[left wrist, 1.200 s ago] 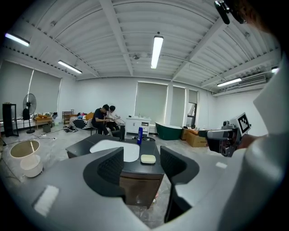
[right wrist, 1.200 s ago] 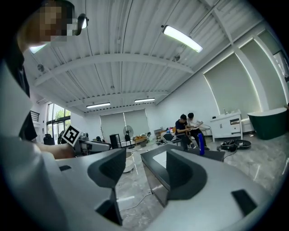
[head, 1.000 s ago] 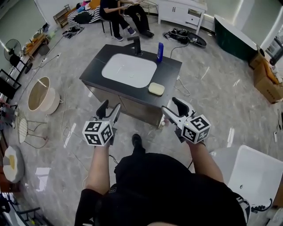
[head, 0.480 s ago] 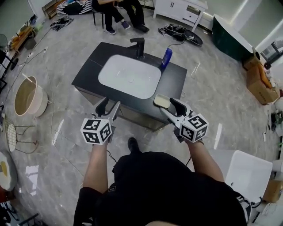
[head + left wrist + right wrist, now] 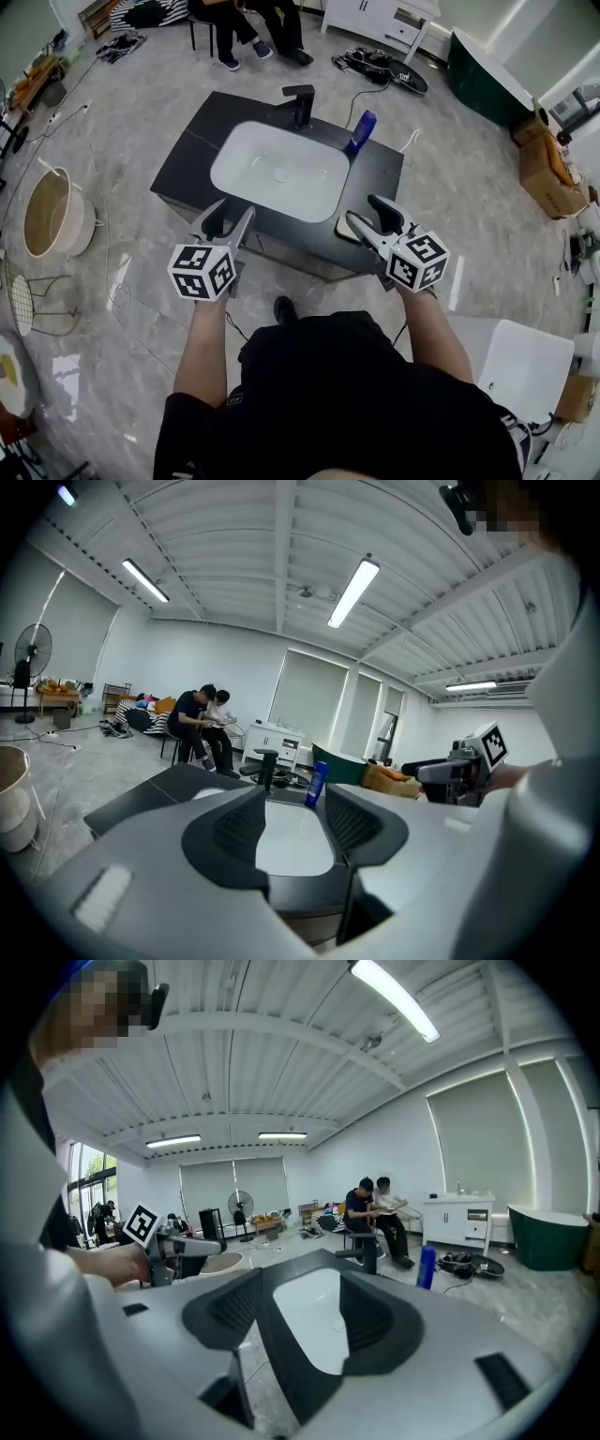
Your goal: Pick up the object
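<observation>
1. The left gripper [image 5: 230, 217] hovers over the front edge of the black counter [image 5: 187, 155]. Its fingers have just been closing a little, yet they stand fairly wide apart with nothing between them (its own view shows only the white sink basin [image 5: 286, 841] through the gap).
2. The right gripper [image 5: 364, 212] is held level with it at the counter's front right corner. Its fingers are spread wide and hold nothing.
3. The soap bar [image 5: 345, 228], pale and flat, lies on the counter at that front right corner. In the head view it sits just beside the right gripper's fingertips, partly covered by them. Whether they touch it cannot be told.
4. A blue bottle [image 5: 362, 131] stands on the counter's far right side, near the dark faucet [image 5: 302, 101] behind the basin.
5. Beyond the counter two people [image 5: 206, 726] sit on chairs.
6. A beige tub [image 5: 52, 211] stands on the floor to the left, well apart from the counter.
</observation>
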